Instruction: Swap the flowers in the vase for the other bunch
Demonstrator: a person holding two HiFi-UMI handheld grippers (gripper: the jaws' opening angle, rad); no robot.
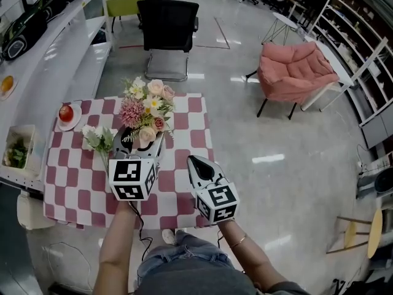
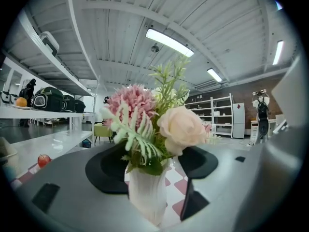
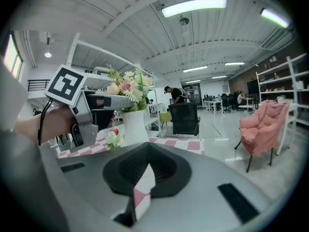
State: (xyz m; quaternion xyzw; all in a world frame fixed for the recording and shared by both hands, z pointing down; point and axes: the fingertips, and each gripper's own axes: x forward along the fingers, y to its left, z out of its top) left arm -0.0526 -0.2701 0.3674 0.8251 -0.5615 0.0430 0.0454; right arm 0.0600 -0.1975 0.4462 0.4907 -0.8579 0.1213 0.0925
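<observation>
A mixed bunch of pink, cream and white flowers point(image 1: 147, 106) stands in a white ribbed vase point(image 2: 145, 197) on the pink-and-white checked table point(image 1: 184, 128). My left gripper point(image 1: 142, 141) has its jaws wide on either side of the vase, open, with cloth showing between the vase and the right pad point(image 2: 199, 161). The other bunch point(image 1: 98, 138), white with green leaves, lies on the cloth just left of the vase. My right gripper point(image 1: 195, 162) hovers over the table's near right part, shut and empty. In the right gripper view the vase point(image 3: 134, 127) is ahead to the left.
A red apple point(image 1: 66, 113) sits on a small plate at the table's far left corner. White shelving point(image 1: 55, 60) runs along the left, with a tub of greens point(image 1: 18, 146). A black office chair point(image 1: 167, 26) stands beyond the table and a pink armchair point(image 1: 295, 69) to the right.
</observation>
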